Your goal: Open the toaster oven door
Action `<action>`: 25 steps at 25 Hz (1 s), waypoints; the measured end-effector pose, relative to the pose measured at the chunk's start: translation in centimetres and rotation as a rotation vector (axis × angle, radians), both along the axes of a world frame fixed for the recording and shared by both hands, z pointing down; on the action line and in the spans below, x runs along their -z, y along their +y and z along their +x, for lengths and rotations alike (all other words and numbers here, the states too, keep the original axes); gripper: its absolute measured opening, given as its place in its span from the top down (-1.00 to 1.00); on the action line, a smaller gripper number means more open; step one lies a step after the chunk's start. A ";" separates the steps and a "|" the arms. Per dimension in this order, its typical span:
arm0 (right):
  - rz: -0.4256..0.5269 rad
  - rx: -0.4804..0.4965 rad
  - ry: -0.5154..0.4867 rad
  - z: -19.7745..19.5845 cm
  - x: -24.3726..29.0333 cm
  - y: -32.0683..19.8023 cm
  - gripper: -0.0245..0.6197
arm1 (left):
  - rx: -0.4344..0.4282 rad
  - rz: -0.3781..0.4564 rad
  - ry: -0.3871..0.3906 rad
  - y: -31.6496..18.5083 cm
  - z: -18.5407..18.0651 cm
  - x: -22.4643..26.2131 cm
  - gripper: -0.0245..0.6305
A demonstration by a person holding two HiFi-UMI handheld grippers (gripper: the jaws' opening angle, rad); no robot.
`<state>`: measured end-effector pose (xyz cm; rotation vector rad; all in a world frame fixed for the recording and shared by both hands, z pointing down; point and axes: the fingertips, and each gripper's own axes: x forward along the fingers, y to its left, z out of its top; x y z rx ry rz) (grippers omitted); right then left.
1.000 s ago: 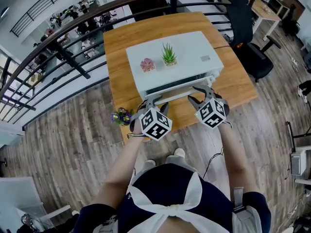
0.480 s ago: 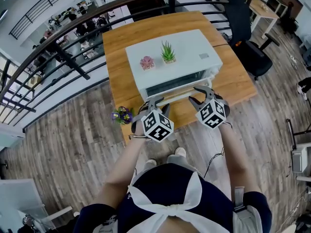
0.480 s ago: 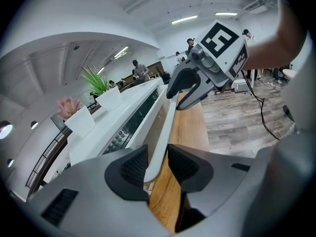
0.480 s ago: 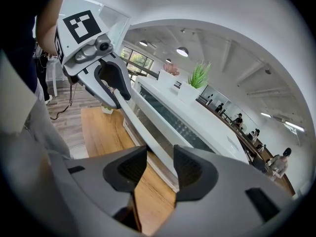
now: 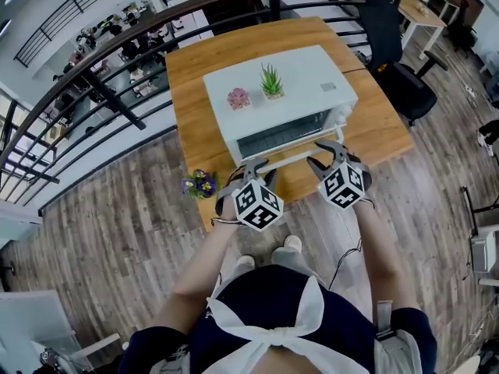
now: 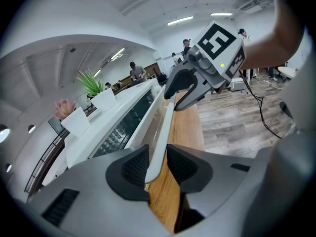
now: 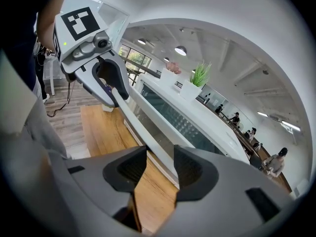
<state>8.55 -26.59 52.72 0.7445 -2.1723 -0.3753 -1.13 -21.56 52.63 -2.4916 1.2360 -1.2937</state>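
**Operator:** Where do my grippers stand?

**Coach:** Nearest you, at your 11 o'clock, your left gripper (image 5: 253, 166) has just been closing its jaws and now pinches the door handle (image 6: 165, 127) between its pads. At your 1 o'clock, your right gripper (image 5: 326, 151) has its jaws spread. The far end of that same bar lies between them, unclamped.

**Operator:** And the door?

**Coach:** The door (image 5: 284, 135) stands ajar at its top edge. It belongs to the toaster oven (image 5: 312, 76) at your 12 o'clock, on the wooden table (image 5: 191, 131).

**Operator:** How do I pull it well?

**Coach:** It looks hinged along the bottom, so draw the handle toward 6 o'clock in a falling arc, not straight back. Move both hands together so the bar stays level, and let your wrists tip as it drops. Go gently: I judge a hard tug could drag the whole oven toward the table's near edge. It could also upset the two potted plants (image 5: 271, 84) on its roof, farther off at 12 o'clock.
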 end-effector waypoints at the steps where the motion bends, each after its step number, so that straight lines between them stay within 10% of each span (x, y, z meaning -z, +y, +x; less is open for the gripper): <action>1: 0.000 -0.004 0.002 0.0 0.0 0.2 0.38 | -0.004 0.002 -0.003 0.2 0.0 0.0 0.55; 25: 0.002 -0.089 0.050 1.5 -2.3 2.9 0.36 | -0.082 0.014 -0.053 3.3 1.6 -2.3 0.60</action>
